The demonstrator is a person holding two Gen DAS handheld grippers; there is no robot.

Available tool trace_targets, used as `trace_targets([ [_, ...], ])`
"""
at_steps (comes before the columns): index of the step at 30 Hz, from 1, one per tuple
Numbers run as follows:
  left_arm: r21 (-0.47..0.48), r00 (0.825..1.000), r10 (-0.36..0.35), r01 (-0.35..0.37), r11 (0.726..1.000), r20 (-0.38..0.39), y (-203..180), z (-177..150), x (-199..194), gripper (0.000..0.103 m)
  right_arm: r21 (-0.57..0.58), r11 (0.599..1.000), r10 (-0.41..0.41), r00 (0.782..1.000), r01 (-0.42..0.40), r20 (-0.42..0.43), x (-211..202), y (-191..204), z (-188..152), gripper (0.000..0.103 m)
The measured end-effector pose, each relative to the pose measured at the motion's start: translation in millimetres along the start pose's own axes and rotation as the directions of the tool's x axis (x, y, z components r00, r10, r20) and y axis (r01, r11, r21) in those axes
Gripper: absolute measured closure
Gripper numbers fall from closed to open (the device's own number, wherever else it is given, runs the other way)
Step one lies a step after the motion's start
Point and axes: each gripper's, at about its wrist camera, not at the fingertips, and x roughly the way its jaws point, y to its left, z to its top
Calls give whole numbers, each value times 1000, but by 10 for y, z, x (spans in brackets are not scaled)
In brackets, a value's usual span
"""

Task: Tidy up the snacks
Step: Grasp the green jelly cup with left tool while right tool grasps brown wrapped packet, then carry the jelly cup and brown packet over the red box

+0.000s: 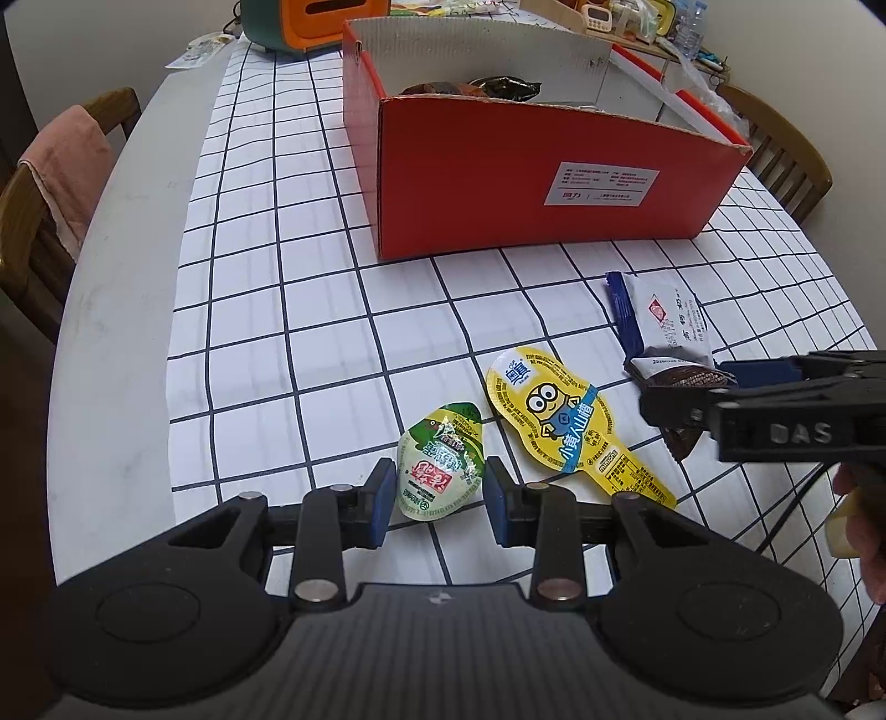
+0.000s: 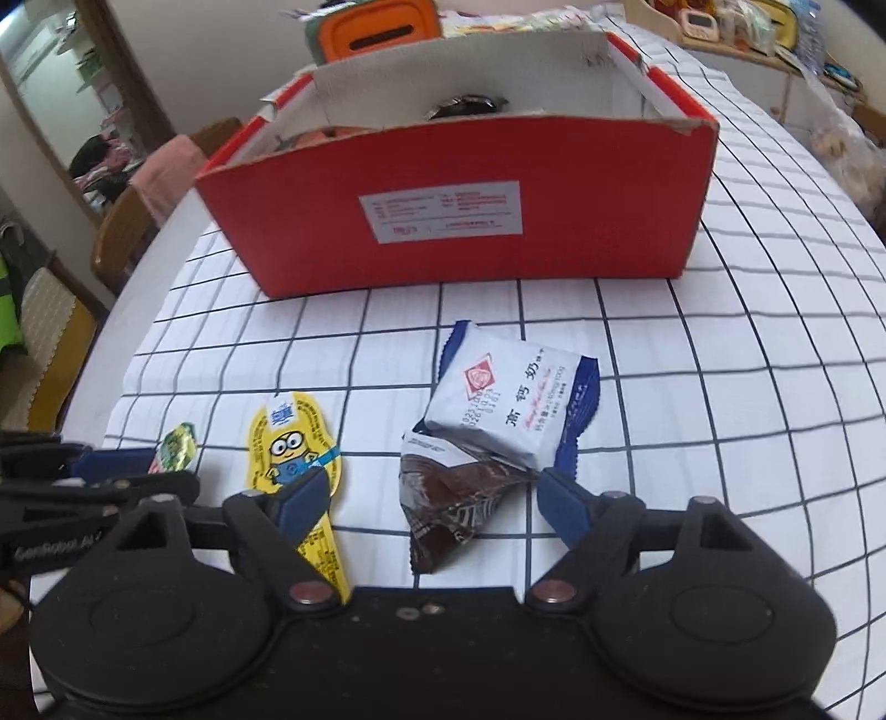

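left gripper (image 1: 440,498): my jaws released, straddling green jelly cup (image 1: 440,471); domed foil may squirt out.
right gripper (image 2: 426,507): jaws released around brown packet (image 2: 448,512); white packet (image 2: 498,410) overlaps, may drag.

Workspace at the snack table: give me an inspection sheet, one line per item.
Surface: round table under a white grid-pattern cloth.
Job's things: red box open, some snacks already inside; green jelly cup, yellow Minion pack, white-and-blue biscuit pack and brown wrapper lie loose on the cloth.
Clutter: orange-and-green container behind the box; shelf of small items at far right.
Grippers: left gripper open, its fingers either side of the jelly cup; right gripper open around the brown wrapper.
Cables: nothing seen.
Surroundings: wooden chairs, one draped with a pink towel.
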Motion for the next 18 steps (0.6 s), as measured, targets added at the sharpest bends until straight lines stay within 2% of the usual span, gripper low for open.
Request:
trace_targets([
  [4, 4, 1000, 0, 0, 1000, 1, -5, -2, -7, 70, 36, 999, -40, 999, 40, 4, 56, 20, 8, 35],
  [6, 4, 1000, 0, 0, 1000, 0, -4, -3, -6, 70, 36, 998, -52, 999, 51, 6, 62, 41, 16, 44],
  [11, 2, 1000, -2, 2, 1000, 3, -1, -8, -9, 70, 35, 999, -39, 999, 39, 10, 47, 27, -9, 59],
  [18, -17, 1000, 0, 0, 1000, 8, 11, -20, -32, 70, 10, 1000, -12, 1000, 12, 11, -50, 21, -55, 65],
])
